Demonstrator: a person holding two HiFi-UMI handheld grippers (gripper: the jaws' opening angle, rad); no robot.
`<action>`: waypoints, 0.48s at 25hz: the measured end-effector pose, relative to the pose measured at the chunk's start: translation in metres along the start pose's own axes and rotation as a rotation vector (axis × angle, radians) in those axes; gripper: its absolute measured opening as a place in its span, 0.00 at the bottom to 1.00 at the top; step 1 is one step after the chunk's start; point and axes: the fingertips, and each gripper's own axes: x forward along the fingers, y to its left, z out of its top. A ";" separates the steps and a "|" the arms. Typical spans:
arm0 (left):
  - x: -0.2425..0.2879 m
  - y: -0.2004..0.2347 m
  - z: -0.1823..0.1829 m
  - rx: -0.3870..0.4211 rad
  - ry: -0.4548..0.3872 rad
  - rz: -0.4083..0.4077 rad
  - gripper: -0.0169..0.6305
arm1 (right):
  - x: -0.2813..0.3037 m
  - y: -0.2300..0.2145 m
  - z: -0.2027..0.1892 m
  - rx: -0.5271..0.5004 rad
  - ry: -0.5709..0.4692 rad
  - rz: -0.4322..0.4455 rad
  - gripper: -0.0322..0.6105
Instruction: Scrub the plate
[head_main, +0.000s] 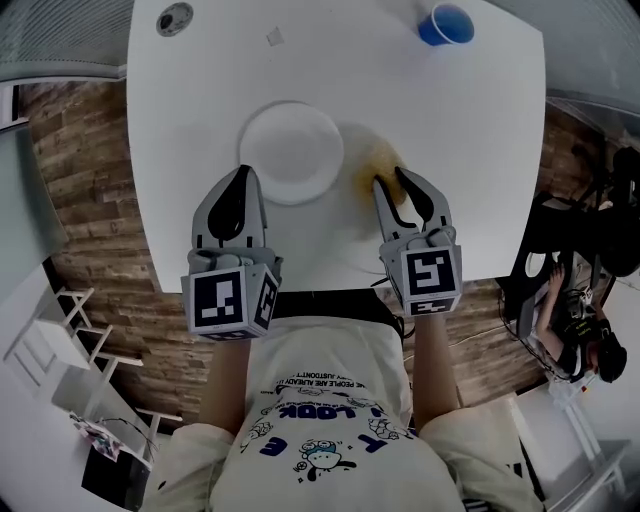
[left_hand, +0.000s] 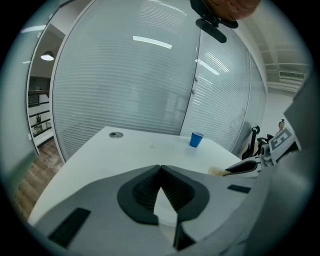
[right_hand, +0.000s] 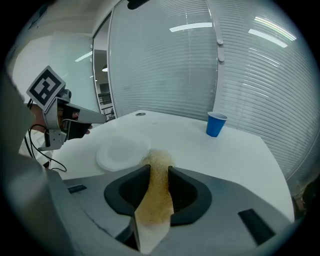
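Note:
A white plate (head_main: 290, 150) lies in the middle of the white table (head_main: 190, 110); in the right gripper view the plate (right_hand: 120, 152) sits left of the jaws. My right gripper (head_main: 392, 180) is just right of the plate, shut on a yellowish scrubbing sponge (head_main: 385, 165). That sponge (right_hand: 156, 195) fills the gap between the right gripper's (right_hand: 159, 169) pads and sticks out ahead of them. My left gripper (head_main: 243, 172) hangs at the plate's near left edge. Its jaws (left_hand: 160, 167) meet at the tips with nothing between them.
A blue cup (head_main: 446, 24) stands at the table's far right. A round grommet (head_main: 174, 18) sits at the far left. The near table edge runs just under both grippers. Glass walls with blinds ring the far side.

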 end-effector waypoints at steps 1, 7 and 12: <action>-0.001 0.002 -0.002 -0.004 0.003 0.004 0.07 | 0.000 0.002 -0.001 0.004 0.003 0.001 0.22; -0.005 0.009 -0.019 -0.042 0.050 0.017 0.07 | 0.000 0.002 -0.005 0.006 0.013 0.007 0.21; -0.008 0.016 -0.033 -0.088 0.096 0.011 0.07 | 0.001 0.002 -0.005 0.024 0.016 0.015 0.20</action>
